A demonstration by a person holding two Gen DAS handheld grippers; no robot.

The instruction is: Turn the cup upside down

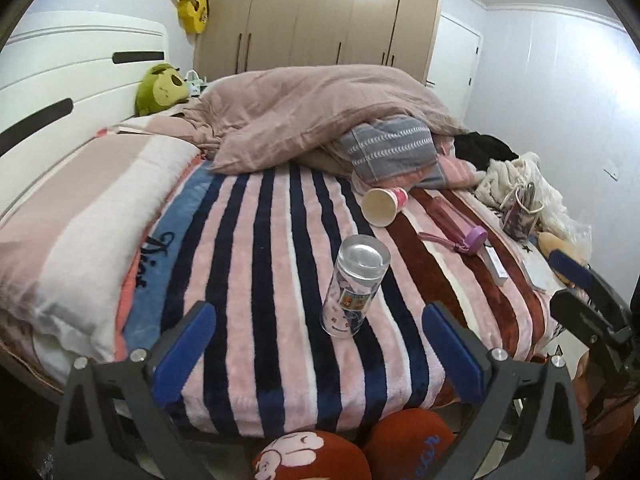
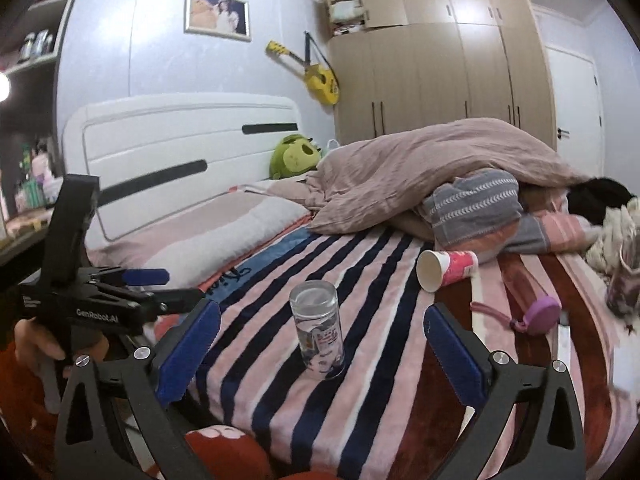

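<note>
Left claw [image 1: 316, 338] (spread) before glass cup [image 1: 355, 286] on striped blanket [image 1: 248, 280]

A striped blanket [image 1: 280, 280] covers the bed, bearing an upside-down glass cup [image 1: 354, 286], a tipped paper cup [image 1: 384, 204], a purple-capped bottle [image 1: 456, 226] and a rumpled duvet [image 1: 320, 116].

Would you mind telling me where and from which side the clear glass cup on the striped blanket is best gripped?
Probably around the middle of the glass cup's straight cylindrical wall, coming in level from the near side. It stands upright and alone on the striped blanket, already between the open right tongs, so a side grip would leave room to turn it over. The soft blanket may let it tip, so close gently.
</note>
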